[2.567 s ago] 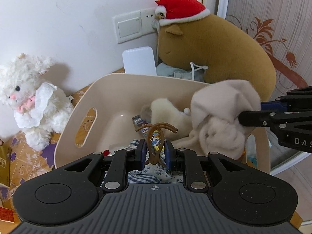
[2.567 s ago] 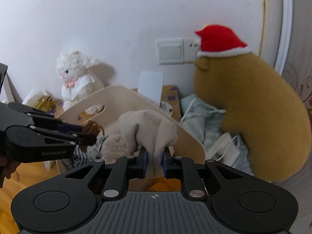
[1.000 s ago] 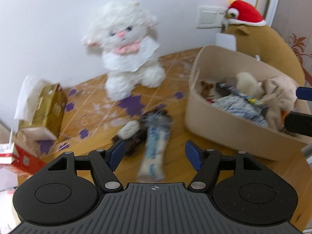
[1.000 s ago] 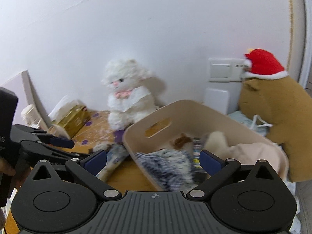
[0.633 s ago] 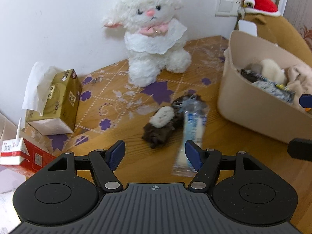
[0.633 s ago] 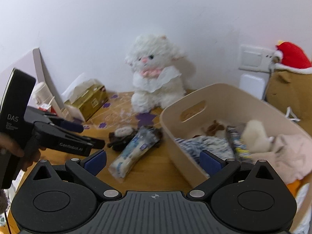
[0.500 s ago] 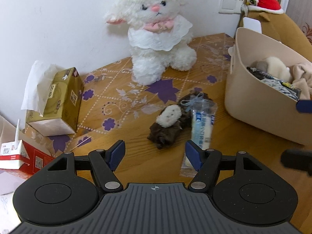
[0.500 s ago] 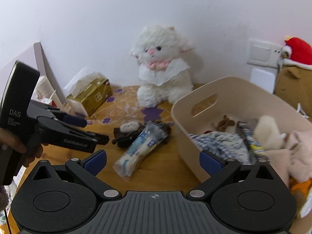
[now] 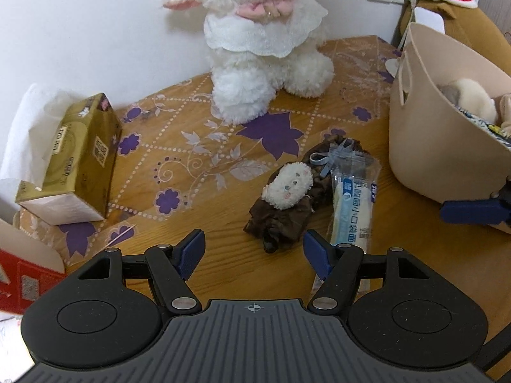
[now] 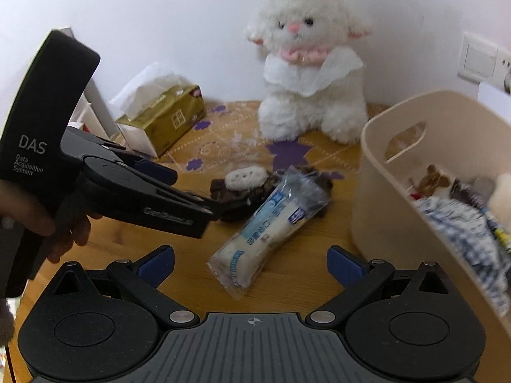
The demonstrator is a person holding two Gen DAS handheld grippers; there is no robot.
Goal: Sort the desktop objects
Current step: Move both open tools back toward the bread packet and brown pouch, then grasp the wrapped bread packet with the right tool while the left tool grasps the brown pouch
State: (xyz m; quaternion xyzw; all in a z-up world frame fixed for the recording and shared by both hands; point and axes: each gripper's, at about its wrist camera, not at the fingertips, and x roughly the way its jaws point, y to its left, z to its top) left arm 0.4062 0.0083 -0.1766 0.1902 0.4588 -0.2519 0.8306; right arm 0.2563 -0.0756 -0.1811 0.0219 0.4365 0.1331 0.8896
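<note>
On the wooden desk point(image 9: 204, 146), near the beige bin point(image 9: 424, 146): brown scrunchie point(image 9: 284, 204) touching clear packet point(image 10: 271, 223). Beyond them, white plush lamb point(image 9: 265, 48); off to the side, gold tissue box point(image 9: 76, 159). In the bin, checked cloth point(image 10: 460, 223) and other bits. Left gripper point(image 9: 254, 252) wide open, empty, just short of the scrunchie. Right gripper point(image 10: 250, 263) open too, empty, facing the packet.

Two plush toys point(image 9: 265, 48) point(image 9: 447, 3), one bin point(image 9: 424, 146), one tissue box point(image 9: 76, 159).
</note>
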